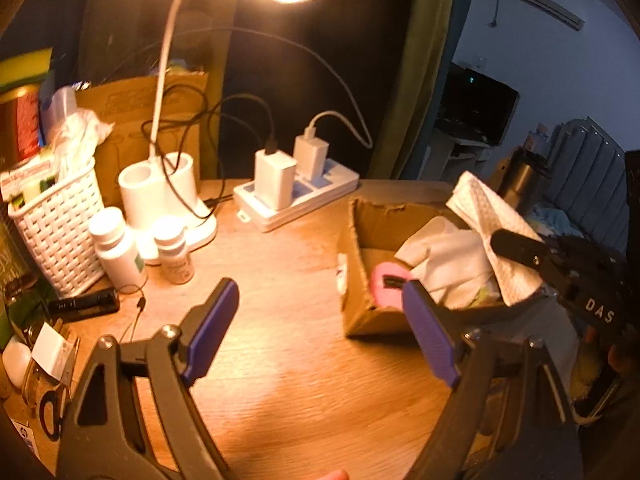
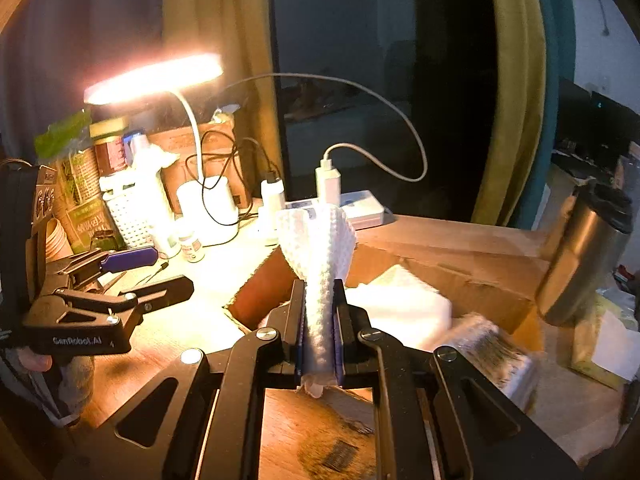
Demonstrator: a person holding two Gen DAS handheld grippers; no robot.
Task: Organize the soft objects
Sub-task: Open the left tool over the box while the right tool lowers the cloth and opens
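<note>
My right gripper [image 2: 319, 312] is shut on a white dimpled towel [image 2: 320, 248] and holds it upright over the open cardboard box [image 2: 460, 276]. The towel [image 1: 492, 220] and right gripper [image 1: 520, 250] also show in the left wrist view above the box [image 1: 356, 240]. Inside the box lie a white folded cloth [image 1: 448, 256] [image 2: 396, 300] and a pink soft object [image 1: 386, 284]. My left gripper [image 1: 320, 320] is open and empty over the wooden desk, just left of the box; it shows at the left in the right wrist view [image 2: 156, 270].
A lit desk lamp [image 1: 168, 192], a power strip with chargers [image 1: 296, 196], a white basket [image 1: 56, 224], pill bottles [image 1: 116, 248] and a black flashlight [image 1: 84, 304] stand left. A steel mug [image 2: 584, 252] and a wrapped pack [image 2: 496, 352] sit right of the box.
</note>
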